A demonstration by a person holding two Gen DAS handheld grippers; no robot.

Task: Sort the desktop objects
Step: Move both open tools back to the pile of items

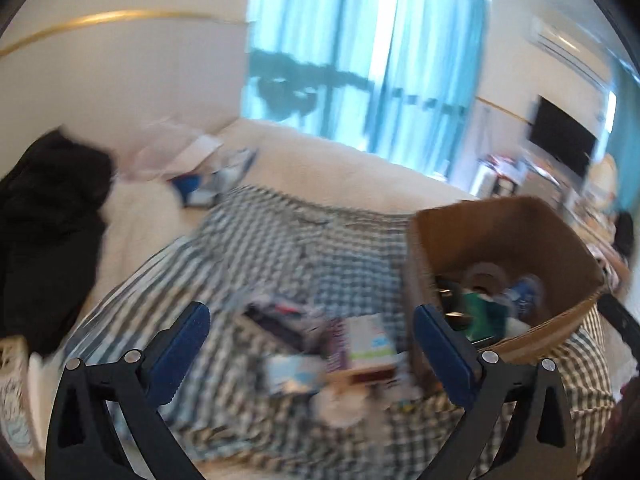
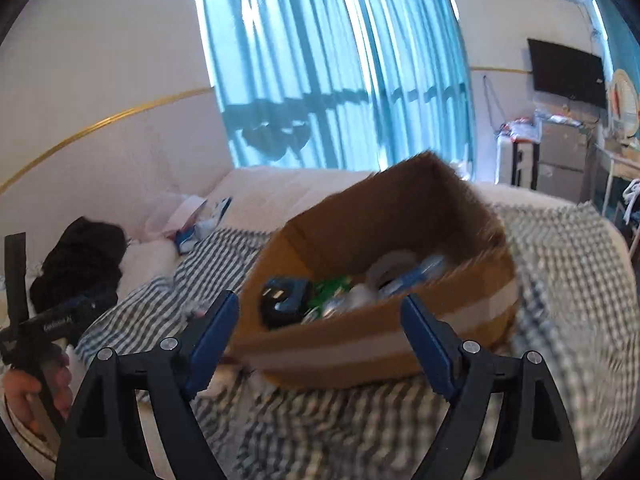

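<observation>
Sorting stage: loose items lay on the checked blanket [image 1: 280,236] spread over a bed; a cardboard box [image 2: 360,344] stood on the same blanket and already held several things.
Left hand-held gripper [image 1: 310,344]: jaws spread wide, nothing between them; aimed down at the loose pile.
Right hand-held gripper [image 2: 320,332]: jaws apart and empty, pointed at the near wall of the box.
Loose pile [image 1: 320,352]: small packets and cards, blurred, so none could be named; it lay just left of the box in the left wrist view, directly ahead of the left jaws.
Box contents: a dark blocky item [image 2: 284,304], something green [image 2: 332,288] and a pale ring-shaped object [image 2: 390,270], all smeared by motion.
Elsewhere: a black garment [image 1: 52,232] and more papers [image 1: 188,156] sat at the far side of the bed, well apart from the pile.
Person: one hand [image 2: 24,394] seen at the left edge of the right wrist view, holding the other tool's handle.
Step judged: next pick from the pile, left side best placed.
Technique note: settle the tool first, since both views were blurred; single out one item at the pile's edge, straddle it fully, then close.
Risk: flat packets on soft cloth may slide or bunch the blanket into the jaws.
Right side: keep clear of the box rim so the carry path stays free.
</observation>
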